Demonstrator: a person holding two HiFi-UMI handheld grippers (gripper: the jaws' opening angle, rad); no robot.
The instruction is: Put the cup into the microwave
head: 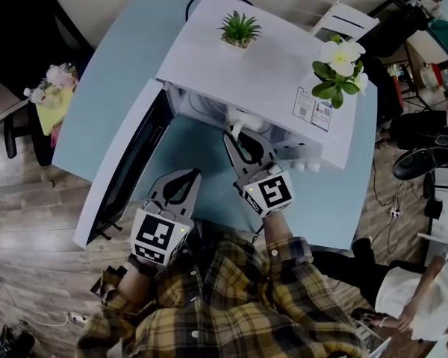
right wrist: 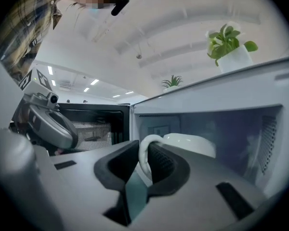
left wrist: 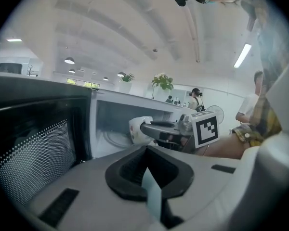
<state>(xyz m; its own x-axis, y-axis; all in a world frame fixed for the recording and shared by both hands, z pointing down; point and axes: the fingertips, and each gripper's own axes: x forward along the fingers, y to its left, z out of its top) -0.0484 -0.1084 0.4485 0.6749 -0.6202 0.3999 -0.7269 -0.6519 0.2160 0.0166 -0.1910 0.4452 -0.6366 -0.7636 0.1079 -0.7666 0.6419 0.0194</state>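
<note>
A white microwave [head: 261, 73] stands on the blue table [head: 97, 88] with its door [head: 127, 162] swung open to the left. My right gripper [head: 235, 135] is shut on the handle of a white cup [head: 237, 118] at the mouth of the cavity. In the right gripper view the handle [right wrist: 144, 150] sits between the pads and the cup [right wrist: 190, 144] lies just inside the opening. My left gripper [head: 187, 176] hangs in front of the open door, shut with nothing in it. In the left gripper view the cup [left wrist: 137, 129] shows at the cavity entrance.
Two potted plants [head: 240, 28] [head: 342, 69] stand on top of the microwave. The dark door panel [left wrist: 33, 148] fills the left of the left gripper view. A flower bunch [head: 52, 77] lies off the table's left. A seated person [head: 418, 289] and a fan [head: 425, 162] are at the right.
</note>
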